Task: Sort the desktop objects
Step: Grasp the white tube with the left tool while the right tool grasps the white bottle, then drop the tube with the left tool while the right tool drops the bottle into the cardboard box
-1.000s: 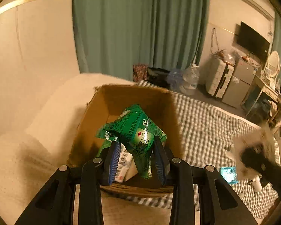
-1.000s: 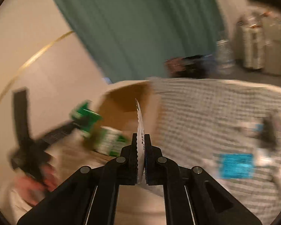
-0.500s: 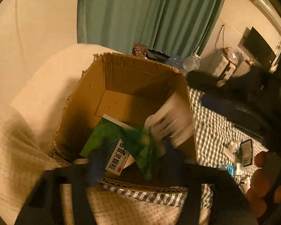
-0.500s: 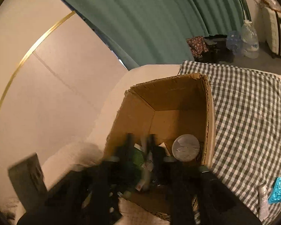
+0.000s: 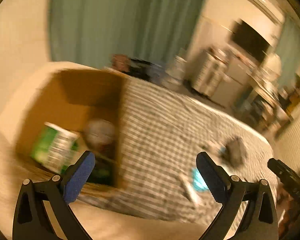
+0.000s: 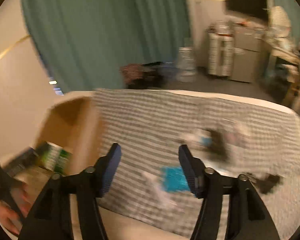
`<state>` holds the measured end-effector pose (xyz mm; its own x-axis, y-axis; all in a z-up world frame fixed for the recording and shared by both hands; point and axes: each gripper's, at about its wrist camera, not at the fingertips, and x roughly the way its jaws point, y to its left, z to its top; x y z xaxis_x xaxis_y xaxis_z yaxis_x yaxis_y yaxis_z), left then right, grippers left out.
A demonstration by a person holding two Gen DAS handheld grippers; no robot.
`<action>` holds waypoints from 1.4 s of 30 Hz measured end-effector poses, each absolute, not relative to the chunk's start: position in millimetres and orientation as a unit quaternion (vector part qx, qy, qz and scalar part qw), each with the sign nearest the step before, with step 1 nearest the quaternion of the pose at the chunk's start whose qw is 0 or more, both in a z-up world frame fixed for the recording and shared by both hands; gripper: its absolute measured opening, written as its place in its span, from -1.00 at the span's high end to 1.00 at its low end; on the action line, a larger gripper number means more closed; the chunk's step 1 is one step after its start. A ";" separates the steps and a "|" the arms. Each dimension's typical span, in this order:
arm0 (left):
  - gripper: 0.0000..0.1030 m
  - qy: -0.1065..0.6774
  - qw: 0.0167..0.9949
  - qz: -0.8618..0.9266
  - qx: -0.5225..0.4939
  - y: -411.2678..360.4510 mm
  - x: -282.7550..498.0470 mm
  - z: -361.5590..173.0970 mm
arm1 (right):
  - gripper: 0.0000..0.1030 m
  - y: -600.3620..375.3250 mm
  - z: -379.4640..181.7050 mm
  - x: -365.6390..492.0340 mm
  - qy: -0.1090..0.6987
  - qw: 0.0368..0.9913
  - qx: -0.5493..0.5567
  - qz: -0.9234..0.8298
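1. Both tongs are spread wide and carry nothing: the left tongs (image 5: 145, 172) show their blue pads far apart, and the right tongs (image 6: 150, 168) are gaping too, though a little less.
2. The box (image 5: 74, 100) sits at the left on the bed, with the checked cloth (image 5: 160, 124) running off to its right. Inside it lie a green pack (image 5: 54, 150) and a round pale thing (image 5: 100, 132), too blurred to name.
3. Loose items lie out on the cloth: a blue packet (image 6: 174, 178), a white strip (image 6: 156, 188) just beside it, and farther back a dark lump (image 6: 216, 146) amid pale scraps.
4. My read on the blue packet: flat, light and limp, probably slick foil or plastic. It lies flush on soft cloth, so the tongs would do best nipping one edge, pressing slightly into the bedding, not pinching across the face.
5. The white strip looks thin and stiffer, and a grip across its narrow middle seems safest. It could skate away if nudged end-on.
6. The dark lump is too smeared to judge for weight or hardness.
7. The left view looks down into the box and shows its contents. It also catches the other tool's black tip (image 5: 286, 174) at the right edge.
8. The right view shows the box mostly from outside, but gives the clearer look at the blue packet, lying between its tongs, and a bare hand (image 6: 6, 214) low left.
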<state>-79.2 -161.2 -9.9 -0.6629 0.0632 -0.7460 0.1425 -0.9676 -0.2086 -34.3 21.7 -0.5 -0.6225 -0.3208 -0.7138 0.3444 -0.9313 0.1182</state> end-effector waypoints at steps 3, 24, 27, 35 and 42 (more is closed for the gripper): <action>-1.00 0.089 -0.006 -0.885 0.457 -107.3 -89.2 -41.0 | -0.22 83.6 -25.1 -21.9 0.015 0.122 0.390 -0.912; -1.00 0.101 -0.035 -0.780 0.617 -27.8 -148.7 -211.1 | -0.39 169.9 -176.5 -108.7 -0.045 0.102 0.512 -0.852; -0.97 0.091 -0.038 -0.784 0.613 -23.4 -146.5 -211.5 | -0.39 169.0 -189.6 -118.5 -0.038 0.094 0.512 -0.853; 0.51 0.030 -0.086 -0.797 0.597 6.9 -132.7 -205.0 | -0.39 165.3 -208.9 -120.3 -0.076 0.141 0.552 -0.818; 0.77 0.051 -0.114 -0.820 0.559 7.6 -114.7 -184.1 | 0.17 156.0 -198.0 -111.1 -0.033 0.117 0.536 -0.835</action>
